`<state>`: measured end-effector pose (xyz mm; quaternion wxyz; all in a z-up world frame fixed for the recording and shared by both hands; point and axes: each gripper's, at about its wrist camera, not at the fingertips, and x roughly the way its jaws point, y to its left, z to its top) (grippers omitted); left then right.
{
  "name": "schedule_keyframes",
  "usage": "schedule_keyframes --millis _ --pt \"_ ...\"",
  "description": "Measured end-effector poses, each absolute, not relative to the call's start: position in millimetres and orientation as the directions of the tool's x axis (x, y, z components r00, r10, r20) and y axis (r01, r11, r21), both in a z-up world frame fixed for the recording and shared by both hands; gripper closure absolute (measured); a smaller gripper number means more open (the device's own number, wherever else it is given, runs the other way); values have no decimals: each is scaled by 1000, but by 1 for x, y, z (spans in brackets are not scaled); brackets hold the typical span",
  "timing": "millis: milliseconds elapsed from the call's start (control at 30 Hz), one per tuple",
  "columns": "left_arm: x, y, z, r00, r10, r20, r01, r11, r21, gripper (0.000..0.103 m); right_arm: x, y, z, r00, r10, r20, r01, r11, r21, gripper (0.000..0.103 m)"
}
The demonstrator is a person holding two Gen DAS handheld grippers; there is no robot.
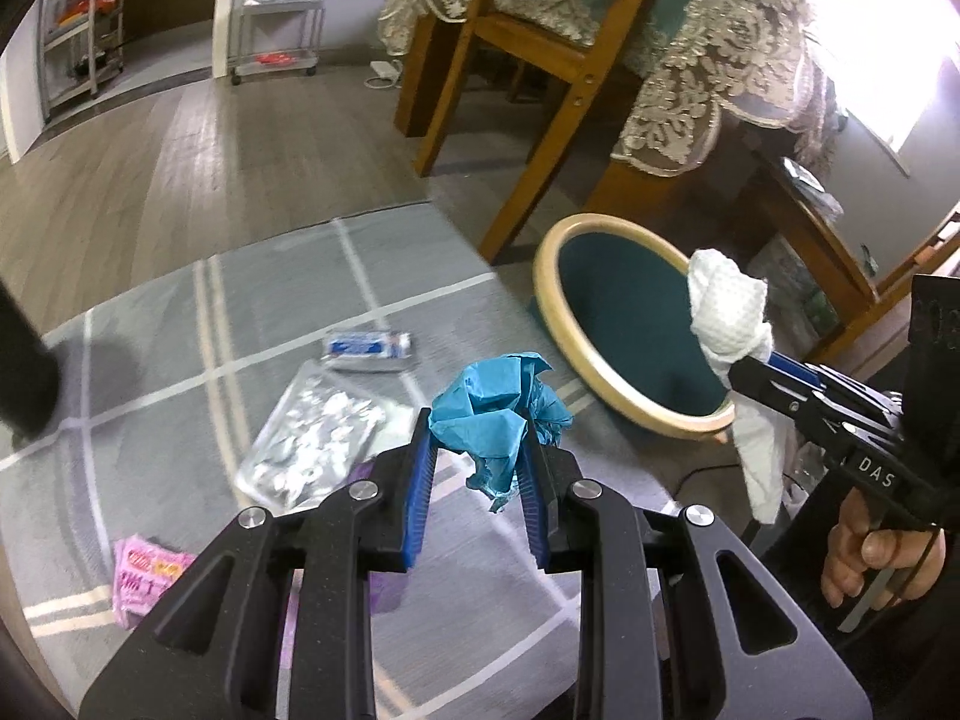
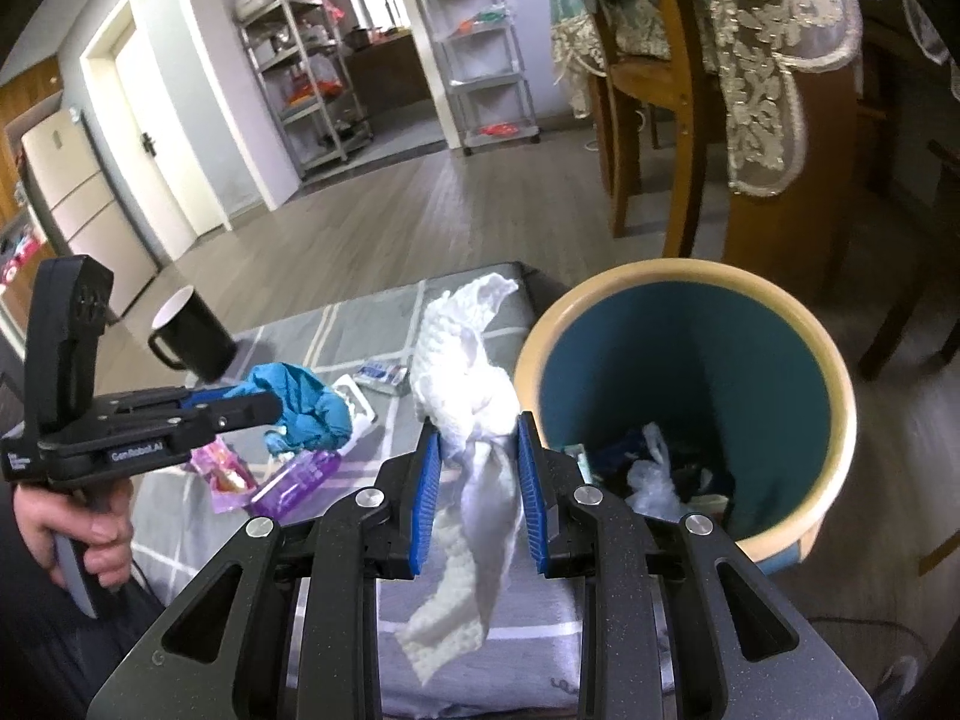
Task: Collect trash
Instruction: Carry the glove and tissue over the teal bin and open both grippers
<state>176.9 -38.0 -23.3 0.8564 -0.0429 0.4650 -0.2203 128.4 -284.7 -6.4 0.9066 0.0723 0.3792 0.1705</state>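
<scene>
My left gripper [image 1: 477, 429] is shut on a crumpled blue paper ball [image 1: 495, 405] and holds it above the grey rug; it also shows in the right wrist view [image 2: 273, 405] with the blue ball [image 2: 306, 399]. My right gripper [image 2: 477, 438] is shut on a white paper towel [image 2: 465, 384] that hangs down between the jaws, just left of the teal bin [image 2: 834, 408]. The bin holds several pieces of trash. In the left wrist view the right gripper [image 1: 741, 369] holds the towel [image 1: 729, 315] over the bin's rim [image 1: 564, 324].
On the rug lie a clear plastic tray [image 1: 312, 441], a blue-white packet [image 1: 369, 348], a pink wrapper [image 1: 144, 579] and a purple bottle [image 2: 297, 474]. A black mug [image 2: 192, 336] stands at the rug's far left. Wooden chair legs [image 1: 540, 138] and a lace-covered table stand behind the bin.
</scene>
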Motion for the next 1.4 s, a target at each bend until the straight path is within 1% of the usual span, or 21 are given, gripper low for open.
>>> schedule_keyframes --millis 367,567,833,933,967,1100,1167,1400 --pt "190 -84 -17 446 -457 -770 400 871 -285 78 131 -320 -9 678 322 -661 -155 942 299 76" --pt "205 -117 -17 423 -478 -770 437 852 -289 78 130 -352 -14 695 301 -653 -61 930 363 76" --pt "235 -173 -30 378 -468 -799 460 844 -276 77 132 -367 -17 703 290 -649 -18 920 392 76" --pt "242 -187 -36 363 -456 -813 462 845 -268 74 133 -373 -18 703 285 -652 -1 917 400 76" --pt "243 -189 -36 359 -456 -814 465 844 -268 71 133 -375 -19 703 284 -652 6 915 404 76" --pt "245 -193 -39 349 -461 -816 473 838 -271 49 136 -380 -22 699 282 -657 19 911 411 76" --pt "244 -191 -39 356 -451 -818 470 843 -261 44 137 -379 -23 697 283 -659 20 911 412 76" --pt "239 -173 -36 379 -432 -818 455 857 -242 44 144 -377 -27 689 277 -670 22 916 401 76"
